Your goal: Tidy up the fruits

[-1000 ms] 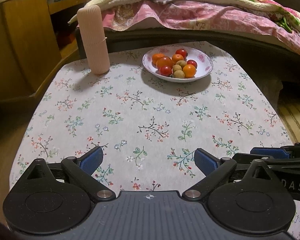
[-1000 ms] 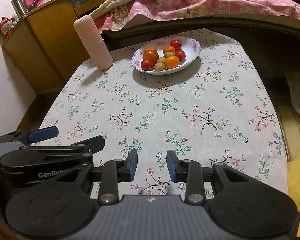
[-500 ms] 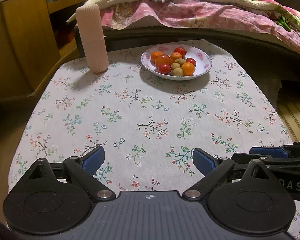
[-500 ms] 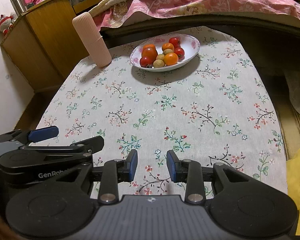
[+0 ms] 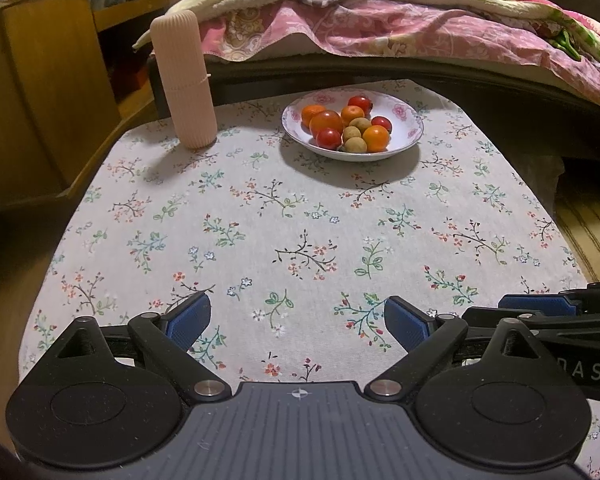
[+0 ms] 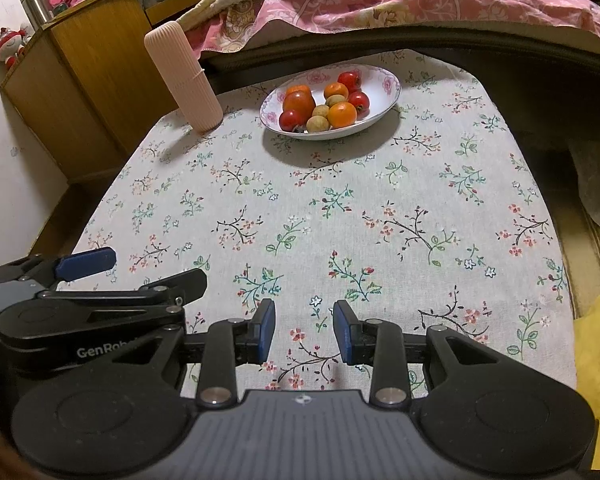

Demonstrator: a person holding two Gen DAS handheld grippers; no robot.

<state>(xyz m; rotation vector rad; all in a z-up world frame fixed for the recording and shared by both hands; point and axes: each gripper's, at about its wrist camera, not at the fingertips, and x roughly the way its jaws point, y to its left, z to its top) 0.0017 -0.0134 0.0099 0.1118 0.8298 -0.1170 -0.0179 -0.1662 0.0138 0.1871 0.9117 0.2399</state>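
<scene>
A white floral bowl (image 5: 405,125) (image 6: 381,92) stands at the far side of the flowered tablecloth. It holds several fruits (image 5: 342,128) (image 6: 320,106): orange ones, red ones and small tan ones. My left gripper (image 5: 296,308) hovers over the near edge of the table, open wide and empty. My right gripper (image 6: 304,320) is beside it on the right, its blue pads drawn close with a narrow gap and nothing between them. Both are far from the bowl. Each gripper shows at the edge of the other's view.
A tall ribbed pink cylinder (image 5: 184,80) (image 6: 184,76) stands upright left of the bowl. A wooden cabinet (image 5: 60,80) is at the left. A bed with pink bedding (image 5: 380,24) lies behind the table. Bare flowered cloth (image 5: 300,220) lies between grippers and bowl.
</scene>
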